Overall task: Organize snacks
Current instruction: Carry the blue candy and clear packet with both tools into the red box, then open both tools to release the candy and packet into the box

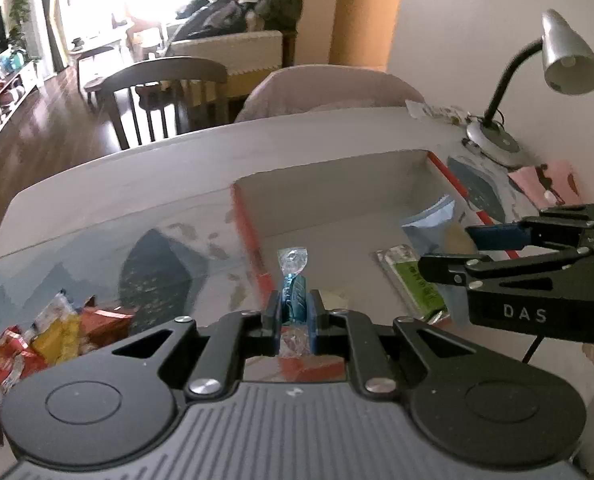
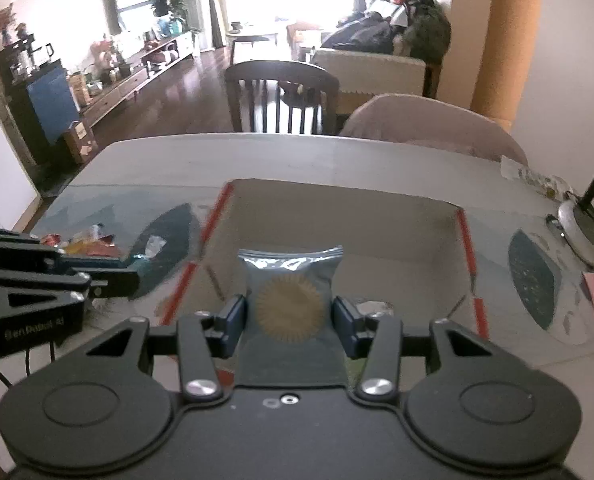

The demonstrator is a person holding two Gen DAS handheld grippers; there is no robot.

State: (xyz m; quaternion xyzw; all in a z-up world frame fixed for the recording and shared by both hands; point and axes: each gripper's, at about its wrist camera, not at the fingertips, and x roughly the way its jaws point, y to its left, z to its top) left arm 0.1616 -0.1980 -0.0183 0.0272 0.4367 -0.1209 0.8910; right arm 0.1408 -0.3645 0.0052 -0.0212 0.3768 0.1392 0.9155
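My left gripper (image 1: 293, 312) is shut on a blue twist-wrapped candy (image 1: 293, 276), held over the left rim of an open cardboard box (image 1: 337, 184) with red tape edges. In the right wrist view my right gripper (image 2: 289, 316) is open over the box (image 2: 337, 220), with a light blue snack packet (image 2: 289, 280) bearing a gold sunburst lying between its spread fingers. The packet (image 1: 437, 220) and a green snack bar (image 1: 417, 280) lie inside the box. The right gripper (image 1: 453, 252) shows at the right of the left wrist view. The left gripper (image 2: 133, 268) shows at the left of the right wrist view.
A pile of red and yellow snack packs (image 1: 53, 332) lies on the table left of the box, also in the right wrist view (image 2: 85, 242). A silver desk lamp (image 1: 497, 136) stands at the back right, with a pink item (image 1: 545, 180) near it. Chairs stand behind the table.
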